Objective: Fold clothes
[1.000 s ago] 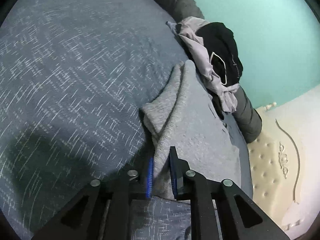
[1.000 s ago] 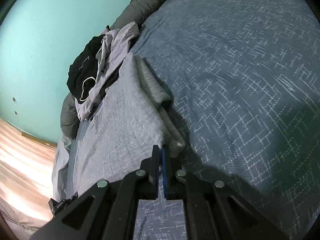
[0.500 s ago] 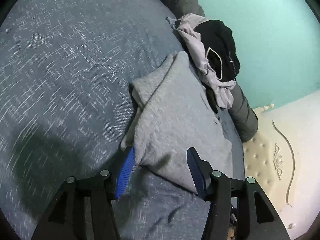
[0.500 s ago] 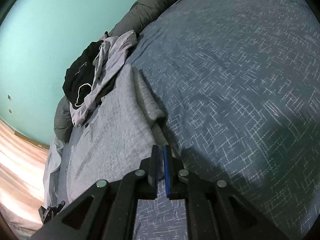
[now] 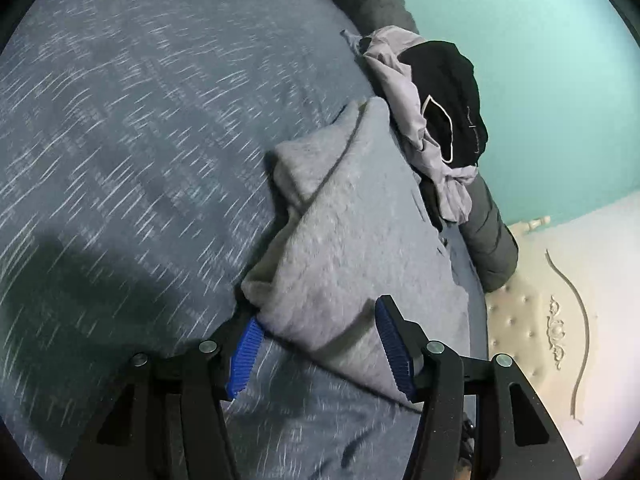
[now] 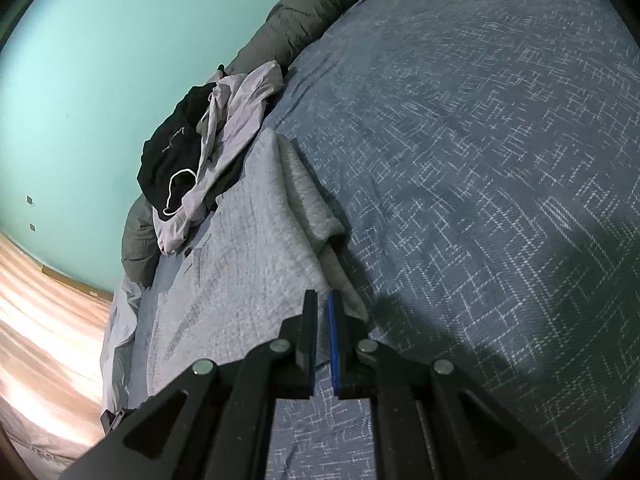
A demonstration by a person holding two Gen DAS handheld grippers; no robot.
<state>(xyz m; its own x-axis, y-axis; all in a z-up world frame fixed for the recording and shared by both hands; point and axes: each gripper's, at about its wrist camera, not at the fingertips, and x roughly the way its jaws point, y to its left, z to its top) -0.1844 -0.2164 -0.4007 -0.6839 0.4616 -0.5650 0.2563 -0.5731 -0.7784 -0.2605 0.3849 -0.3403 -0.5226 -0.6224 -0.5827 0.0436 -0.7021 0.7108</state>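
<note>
Fleecy grey sweater [image 5: 352, 248] lies folded between our open left gripper [image 5: 320, 344]; right gripper [image 6: 322, 336] nearly closed, empty.

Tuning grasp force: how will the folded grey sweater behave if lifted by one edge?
The grey sweater looks thick and soft, so it will probably sag and unfold; its layers lie loose along the folded side. The fuzzy knit likely grips the left gripper's ribbed pads well. Likely light; nothing stiff shows.

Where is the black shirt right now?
The black shirt lies bundled with a pale grey garment at the bed's edge by the teal wall, just beyond the grey sweater; upper right in the left wrist view.
</note>
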